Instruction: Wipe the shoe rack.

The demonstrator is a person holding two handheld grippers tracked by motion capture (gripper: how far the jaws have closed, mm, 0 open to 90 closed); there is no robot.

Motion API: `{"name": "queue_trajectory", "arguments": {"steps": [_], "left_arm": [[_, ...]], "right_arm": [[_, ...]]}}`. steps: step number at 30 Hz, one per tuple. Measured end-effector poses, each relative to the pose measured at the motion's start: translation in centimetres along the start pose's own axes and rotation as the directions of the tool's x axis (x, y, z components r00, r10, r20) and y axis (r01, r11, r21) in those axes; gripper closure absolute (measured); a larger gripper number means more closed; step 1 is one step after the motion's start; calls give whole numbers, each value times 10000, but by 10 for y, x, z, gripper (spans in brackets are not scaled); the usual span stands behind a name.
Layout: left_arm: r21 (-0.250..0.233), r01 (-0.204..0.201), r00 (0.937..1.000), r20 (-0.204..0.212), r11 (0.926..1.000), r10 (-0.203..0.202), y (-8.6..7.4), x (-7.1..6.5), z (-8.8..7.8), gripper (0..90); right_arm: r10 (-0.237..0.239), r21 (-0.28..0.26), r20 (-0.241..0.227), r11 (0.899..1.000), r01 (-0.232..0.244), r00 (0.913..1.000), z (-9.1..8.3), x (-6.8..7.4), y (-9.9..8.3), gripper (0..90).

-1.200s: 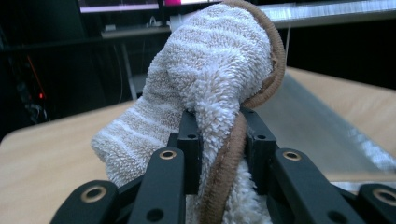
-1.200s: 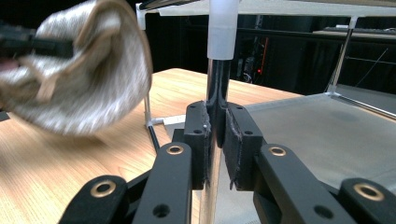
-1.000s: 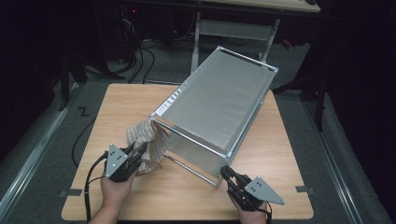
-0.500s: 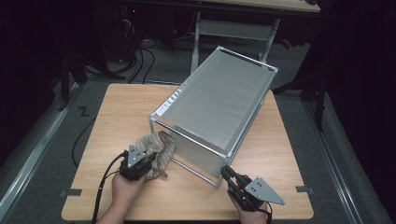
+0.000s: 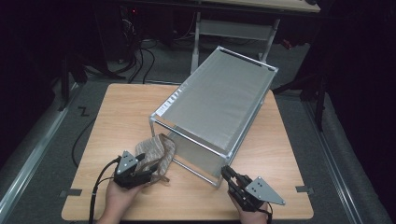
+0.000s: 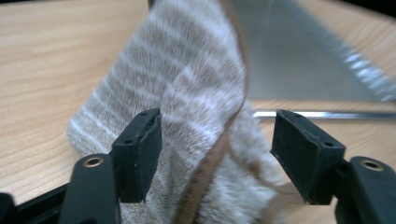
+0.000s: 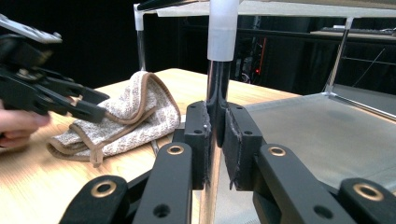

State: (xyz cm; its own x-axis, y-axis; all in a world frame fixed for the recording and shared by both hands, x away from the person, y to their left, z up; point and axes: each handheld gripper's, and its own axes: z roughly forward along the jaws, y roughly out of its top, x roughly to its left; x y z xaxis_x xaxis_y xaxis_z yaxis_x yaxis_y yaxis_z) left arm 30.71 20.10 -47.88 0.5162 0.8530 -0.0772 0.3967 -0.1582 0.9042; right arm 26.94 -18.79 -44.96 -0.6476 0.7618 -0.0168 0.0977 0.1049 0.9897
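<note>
Gripper order follows size: the mesh rack (image 5: 219,112) fills the middle of the tabletop (image 5: 116,116), its far legs lost in the dark. Right gripper (image 7: 215,135) is clenched on the rack's near corner post (image 7: 217,84). Left gripper (image 6: 215,154) has just been opening, the crumpled striped towel (image 6: 187,93) lying loose between its pads beside the rack, its near edge blurred and cut off.

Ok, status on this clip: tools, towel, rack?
Left tool just opened, towel loose between jaws on table. Right tool clamped on rack post. Nothing in the way.
</note>
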Motion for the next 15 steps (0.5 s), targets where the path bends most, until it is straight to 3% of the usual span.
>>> {"name": "queue_trajectory", "arguments": {"steps": [2,3,5,8,10,12,15], "left_arm": [[-568,6,9998,-182,9984,-16,1,0,-8,365],[-777,18,9992,-409,9970,-50,0,0,-11,427],[-728,341,9964,-744,9968,-395,-1,4,-9,573],[0,633,9929,-1009,9980,-629,-5,8,1,583],[467,725,9929,-979,9963,-677,-5,8,7,526],[1263,1144,9920,-680,9854,-1065,-6,12,17,421],[2037,970,9931,-843,9742,-812,-8,11,28,347]], "right_arm": [[3,-14,21,10000,-3,10000,0,0,0,806],[7,-6,26,10000,-7,10000,0,0,0,806],[0,-10,32,10000,0,10000,0,0,0,806],[58,1,11,10000,-58,10000,0,0,0,806],[51,-1,24,10000,-51,10000,0,0,0,806],[56,-6,20,10000,-56,10000,0,0,0,805],[72,-31,27,10000,-72,10000,0,0,0,804]]}}
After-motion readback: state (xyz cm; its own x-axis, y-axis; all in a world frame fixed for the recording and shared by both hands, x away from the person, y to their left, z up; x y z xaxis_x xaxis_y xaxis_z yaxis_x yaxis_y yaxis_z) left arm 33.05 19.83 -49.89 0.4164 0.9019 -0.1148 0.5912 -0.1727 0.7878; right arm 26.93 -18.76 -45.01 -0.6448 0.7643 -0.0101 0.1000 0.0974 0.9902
